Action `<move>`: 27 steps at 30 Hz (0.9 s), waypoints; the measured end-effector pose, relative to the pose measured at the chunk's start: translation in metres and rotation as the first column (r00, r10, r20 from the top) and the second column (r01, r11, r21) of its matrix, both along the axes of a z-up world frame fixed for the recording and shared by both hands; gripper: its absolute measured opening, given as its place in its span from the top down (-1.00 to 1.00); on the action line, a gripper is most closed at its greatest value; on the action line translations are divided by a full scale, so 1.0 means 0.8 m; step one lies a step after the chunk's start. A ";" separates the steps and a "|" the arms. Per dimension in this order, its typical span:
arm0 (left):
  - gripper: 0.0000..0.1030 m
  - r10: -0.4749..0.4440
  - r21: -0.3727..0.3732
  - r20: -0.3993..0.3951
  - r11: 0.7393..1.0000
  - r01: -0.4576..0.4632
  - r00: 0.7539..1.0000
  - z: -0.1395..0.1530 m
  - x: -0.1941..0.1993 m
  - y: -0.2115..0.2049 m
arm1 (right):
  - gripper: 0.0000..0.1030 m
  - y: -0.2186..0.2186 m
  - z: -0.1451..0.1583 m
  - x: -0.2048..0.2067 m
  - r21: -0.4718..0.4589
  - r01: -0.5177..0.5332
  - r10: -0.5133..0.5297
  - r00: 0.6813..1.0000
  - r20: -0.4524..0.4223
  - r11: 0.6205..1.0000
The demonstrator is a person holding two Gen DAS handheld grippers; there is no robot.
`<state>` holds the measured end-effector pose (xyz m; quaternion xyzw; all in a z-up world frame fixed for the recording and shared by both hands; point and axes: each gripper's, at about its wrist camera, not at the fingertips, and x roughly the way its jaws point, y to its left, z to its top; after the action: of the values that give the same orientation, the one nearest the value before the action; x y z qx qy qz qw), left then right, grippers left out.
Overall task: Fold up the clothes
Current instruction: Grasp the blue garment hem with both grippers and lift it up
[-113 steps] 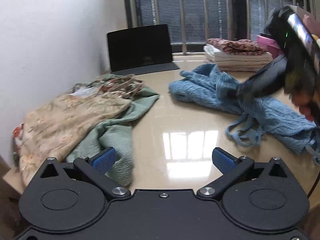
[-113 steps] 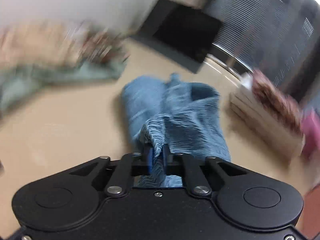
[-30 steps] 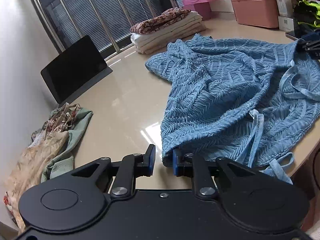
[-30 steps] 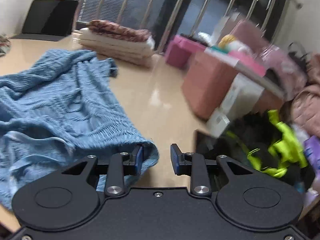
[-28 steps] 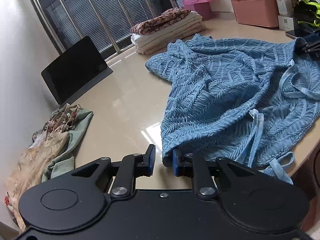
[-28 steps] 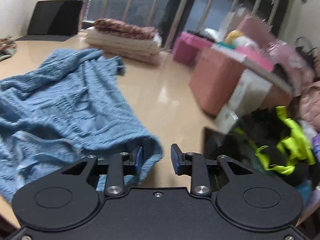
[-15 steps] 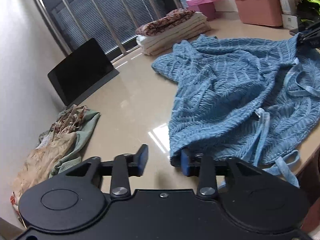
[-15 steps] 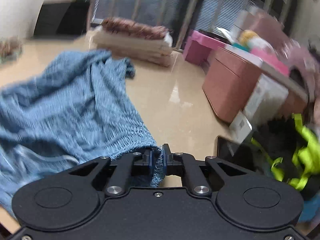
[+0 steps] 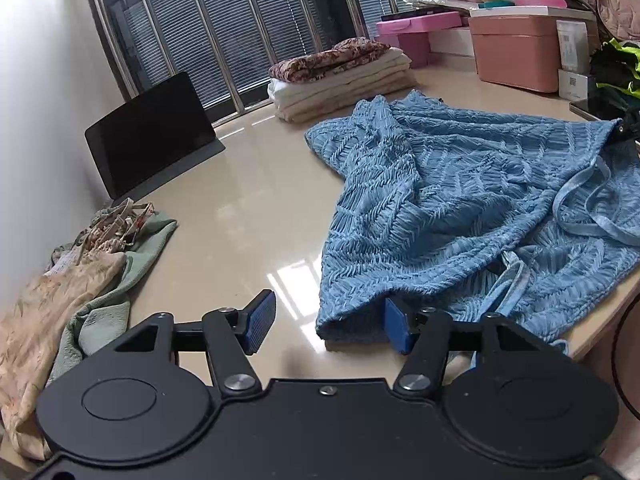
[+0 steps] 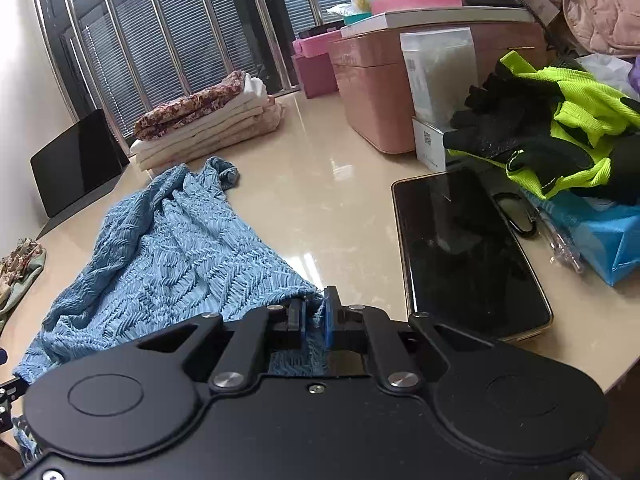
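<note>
Counter (image 9: 248, 184) carries blue garment (image 9: 460, 208), spread just beside phone (image 10: 468, 252). Garment looks soft, light, floppy, textured, with loose straps; best taken at corners or hem.

Left tool (image 9: 328, 320): jaws opening, near corner between, pads not pressing.

Right tool (image 10: 314, 314): clamped on far corner.

Only right view shows phone fully; only left shows straps.

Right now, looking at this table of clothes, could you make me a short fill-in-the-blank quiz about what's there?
1. The right gripper is shut on a corner of the ____ garment.
2. The left gripper has jaws that are ____, with the garment's edge against one pad only.
3. The folded stack by the window has a ____ patterned piece on top.
4. The phone lies screen-up beside the ____ box.

Missing words: blue; opening; brown; pink
</note>
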<state>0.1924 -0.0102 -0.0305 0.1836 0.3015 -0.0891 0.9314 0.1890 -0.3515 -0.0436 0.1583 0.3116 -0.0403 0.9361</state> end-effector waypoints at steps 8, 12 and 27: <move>-0.05 0.014 -0.072 -0.009 0.997 -0.015 1.000 -0.003 0.005 0.012 | 0.84 0.000 -0.005 -0.006 0.001 0.018 -0.018 1.000 -0.015 1.000; 0.54 -0.040 -0.125 -0.019 0.991 0.038 0.999 -0.005 0.009 0.015 | 0.84 0.003 -0.005 -0.005 -0.016 0.017 -0.017 1.000 -0.014 1.000; 0.69 0.053 -0.056 0.030 0.997 -0.051 0.998 0.005 0.021 0.029 | 0.64 0.035 -0.006 0.008 -0.213 -0.109 0.108 0.994 -0.020 0.971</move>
<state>0.2090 0.0130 -0.0265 0.1514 0.2889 -0.0704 0.9427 0.1957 -0.3234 -0.0483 0.0394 0.3173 -0.0229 0.9472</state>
